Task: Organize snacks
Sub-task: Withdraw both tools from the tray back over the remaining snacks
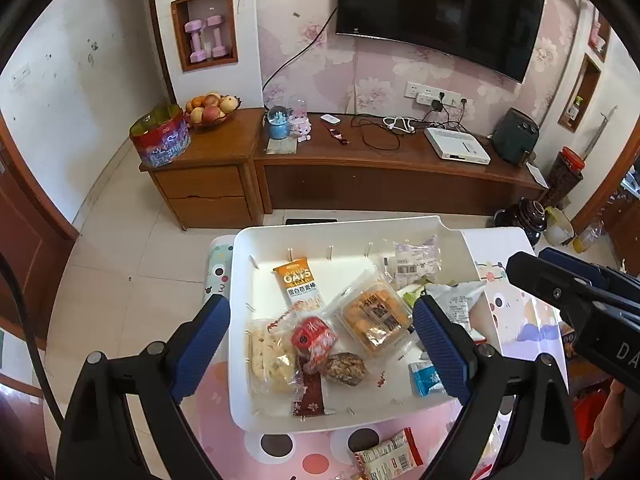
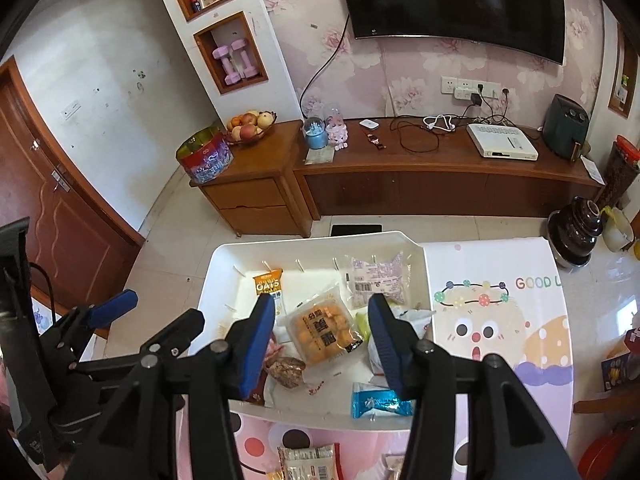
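Note:
A white tray [image 1: 240, 264] holds several snack packs: an orange oat bar [image 1: 299, 282], a yellow pastry pack [image 1: 374, 316], a red candy [image 1: 310, 338], a brown cake [image 1: 345, 368], a pale cracker pack [image 1: 270, 356], a blue packet [image 1: 426, 378] and a lilac pouch [image 1: 416, 262]. My left gripper [image 1: 320, 344] is open and empty above the tray. My right gripper [image 2: 322, 340] is open and empty above the pastry pack [image 2: 324, 330] in the tray [image 2: 212, 276]. One loose red-edged snack pack [image 1: 388, 456] lies on the table in front of the tray.
The table has a pink cartoon cover [image 2: 500, 320]. Beyond it stand a wooden TV cabinet [image 1: 360, 176], a fruit bowl [image 1: 212, 110] and a round tin [image 1: 160, 136]. A dark pot [image 2: 576, 228] stands on the floor at the right. More wrappers lie at the table's right edge [image 2: 624, 360].

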